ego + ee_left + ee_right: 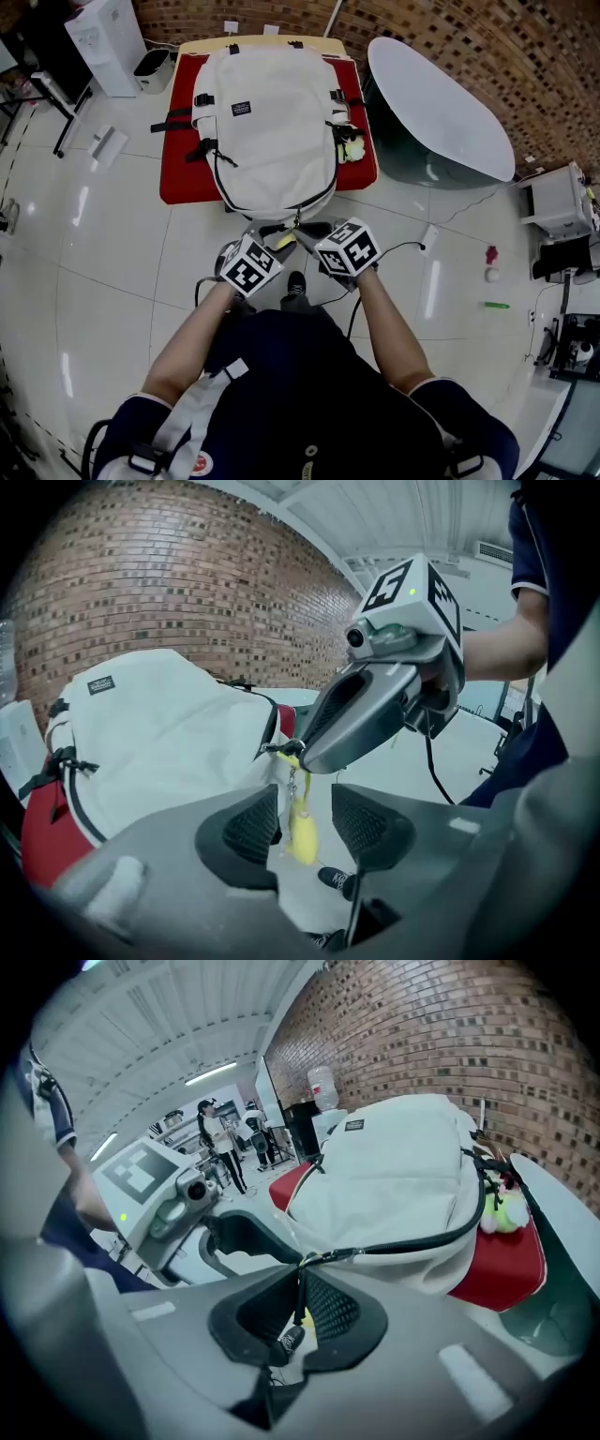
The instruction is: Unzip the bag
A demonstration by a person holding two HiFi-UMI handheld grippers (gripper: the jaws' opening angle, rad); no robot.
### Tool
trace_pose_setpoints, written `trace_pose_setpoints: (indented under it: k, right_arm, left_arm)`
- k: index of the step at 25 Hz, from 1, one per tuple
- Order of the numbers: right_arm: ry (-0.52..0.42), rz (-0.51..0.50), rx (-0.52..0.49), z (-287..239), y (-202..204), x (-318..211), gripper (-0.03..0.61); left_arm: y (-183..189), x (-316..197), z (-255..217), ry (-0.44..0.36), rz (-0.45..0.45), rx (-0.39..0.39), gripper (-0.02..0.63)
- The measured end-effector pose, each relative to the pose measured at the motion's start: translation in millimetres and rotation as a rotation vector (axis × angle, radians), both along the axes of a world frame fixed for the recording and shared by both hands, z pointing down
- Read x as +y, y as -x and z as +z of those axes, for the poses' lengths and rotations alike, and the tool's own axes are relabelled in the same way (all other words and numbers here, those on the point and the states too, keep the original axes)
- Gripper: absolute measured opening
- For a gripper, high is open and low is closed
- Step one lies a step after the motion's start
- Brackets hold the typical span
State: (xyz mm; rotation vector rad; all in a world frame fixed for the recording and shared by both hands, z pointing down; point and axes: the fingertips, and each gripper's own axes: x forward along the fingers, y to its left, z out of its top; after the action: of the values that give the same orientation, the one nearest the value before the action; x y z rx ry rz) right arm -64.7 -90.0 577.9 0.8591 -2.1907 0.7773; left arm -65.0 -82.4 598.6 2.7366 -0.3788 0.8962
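Note:
A white backpack (272,122) lies on a red-topped table (178,178), its near end hanging over the edge towards me. My right gripper (311,232) is shut on the zipper pull (300,1274) at that near end, where the black zipper track (422,1239) ends. The left gripper (305,822) is open just beside it. A yellow charm (303,832) dangles from the slider between the left pads without being pressed. The right gripper (314,752) shows in the left gripper view, clamped at the slider.
A small plush toy (352,148) hangs on the bag's right side. A white oval table (441,103) stands right of the red one, a white appliance (112,42) at back left. Cables and small items (497,305) lie on the tiled floor. People (216,1138) stand far off.

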Motion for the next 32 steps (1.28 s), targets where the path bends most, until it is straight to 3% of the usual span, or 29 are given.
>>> trace_pose_setpoints:
  k: [7, 9, 15, 17, 20, 23, 26, 28, 32]
  right_arm:
    - [0.033, -0.106, -0.062, -12, -2, -3, 0.031]
    - [0.033, -0.125, -0.084, -14, -6, -5, 0.034]
    - [0.063, -0.218, -0.128, -20, -20, 3, 0.162]
    - [0.06, -0.23, -0.12, -22, -28, 6, 0.164]
    - [0.001, -0.225, -0.056, -19, -43, -1, 0.136]
    - [-0.094, -0.153, 0.034, -12, -56, -22, 0.089]
    - [-0.189, -0.089, 0.112, -11, -62, -42, 0.118]
    - [-0.255, -0.13, 0.172, -12, -59, -49, 0.138]
    - [-0.336, -0.33, 0.313, 2, -50, -54, 0.176]
  left_arm:
    - [-31, -20, 3, -0.04, -0.096, -0.018, 0.18]
    - [-34, -26, 1, -0.066, -0.115, -0.026, 0.042]
    - [-34, -31, 1, -0.065, -0.162, -0.031, 0.033]
    - [-28, -31, 4, -0.052, -0.182, -0.044, 0.032]
    - [-22, -30, 8, -0.038, -0.201, -0.05, 0.032]
    - [-17, -29, 8, -0.025, -0.214, -0.053, 0.031]
    - [-11, -27, 6, -0.022, -0.22, -0.058, 0.031]
    - [-8, -27, 4, -0.021, -0.223, -0.061, 0.031]
    - [3, -28, -1, -0.018, -0.235, -0.067, 0.031]
